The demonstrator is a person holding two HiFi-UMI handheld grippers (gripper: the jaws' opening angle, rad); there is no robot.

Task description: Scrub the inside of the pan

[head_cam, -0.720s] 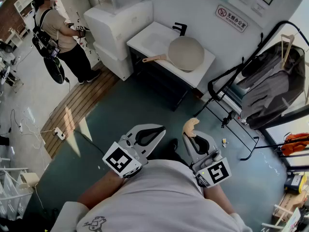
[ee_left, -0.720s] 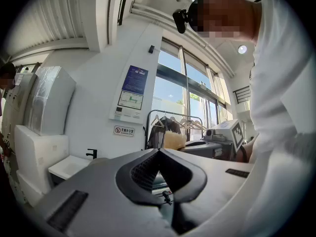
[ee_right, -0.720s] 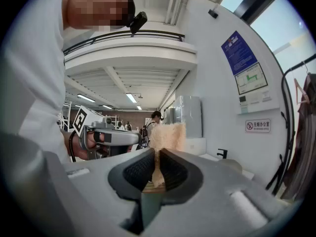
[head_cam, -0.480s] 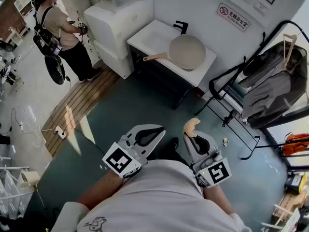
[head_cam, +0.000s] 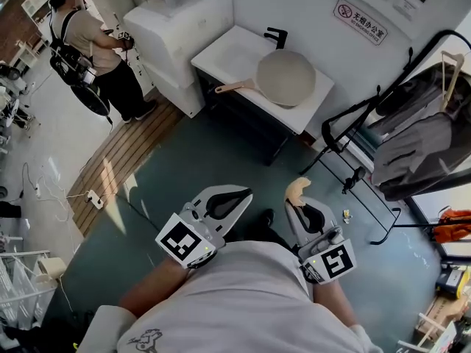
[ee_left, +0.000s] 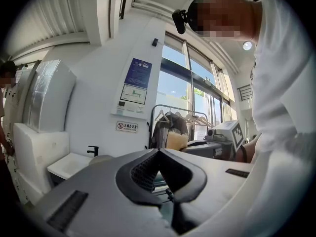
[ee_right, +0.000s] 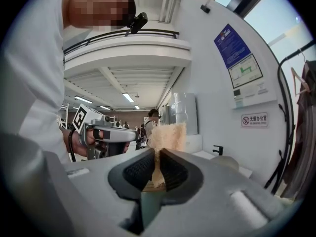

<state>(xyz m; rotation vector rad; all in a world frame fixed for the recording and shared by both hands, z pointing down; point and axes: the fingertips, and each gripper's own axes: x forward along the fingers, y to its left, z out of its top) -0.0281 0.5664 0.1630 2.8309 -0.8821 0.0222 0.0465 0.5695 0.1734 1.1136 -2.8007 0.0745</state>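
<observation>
A beige pan [head_cam: 284, 76] with a wooden handle rests on the white sink counter [head_cam: 228, 54] by the far wall, well ahead of both grippers. My right gripper [head_cam: 296, 204] is shut on a tan sponge [head_cam: 298, 190], which sticks up past the jaw tips; in the right gripper view the sponge [ee_right: 168, 136] is pinched between the black pads. My left gripper [head_cam: 239, 195] is shut with nothing between its jaws [ee_left: 158, 151]. Both are held close to my body above the floor.
A black faucet [head_cam: 277, 37] stands behind the pan. White appliances [head_cam: 176, 31] sit left of the counter. A black clothes rack [head_cam: 412, 131] with hanging garments stands at right. Another person [head_cam: 88, 46] stands far left by the wooden floor strip.
The view has shifted slightly; the counter and pan sit a little nearer. The right gripper with the sponge has drifted a bit right. The left gripper holds its place.
</observation>
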